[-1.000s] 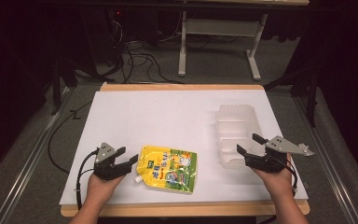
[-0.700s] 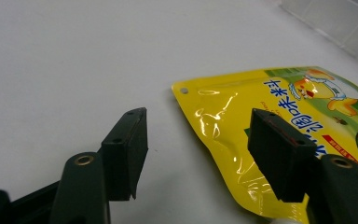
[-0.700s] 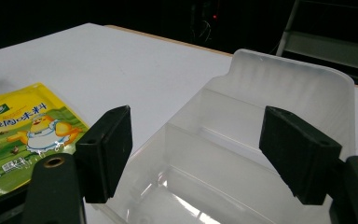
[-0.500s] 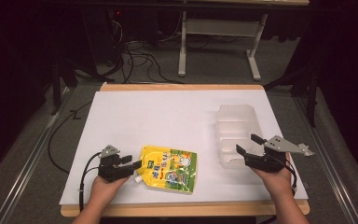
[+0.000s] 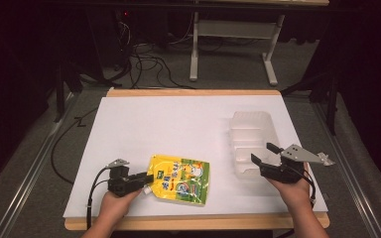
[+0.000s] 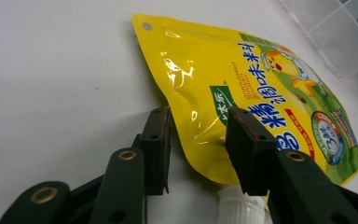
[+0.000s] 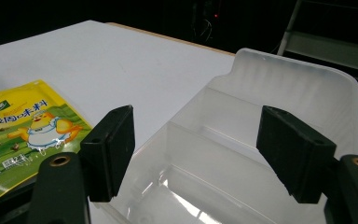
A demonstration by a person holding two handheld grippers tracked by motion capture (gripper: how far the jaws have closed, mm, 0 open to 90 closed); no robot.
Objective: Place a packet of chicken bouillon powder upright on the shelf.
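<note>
A yellow spouted pouch (image 5: 181, 173) (image 6: 261, 84) lies flat near the front of the white table (image 5: 178, 119). My left gripper (image 5: 148, 179) (image 6: 200, 135) is low at its left corner. The jaws have just been closing, with that corner above the white cap (image 6: 240, 205) between them. A strip of table still shows beside one pad. A clear plastic container (image 5: 250, 134) (image 7: 279, 93) sits at the right. My right gripper (image 5: 262, 152) (image 7: 196, 149) hovers open over its near end, gripping nothing. The pouch (image 7: 18, 126) lies to its left.
The container (image 6: 335, 32) has inner dividers and stands close to the table's right edge. The wooden front edge (image 5: 193, 222) runs just before both hands. Behind the table are a desk frame (image 5: 228, 29) and floor cables (image 5: 144, 59).
My left gripper has edged right onto the pouch's corner and its jaws have narrowed around it. The right gripper and the container have stayed put.
</note>
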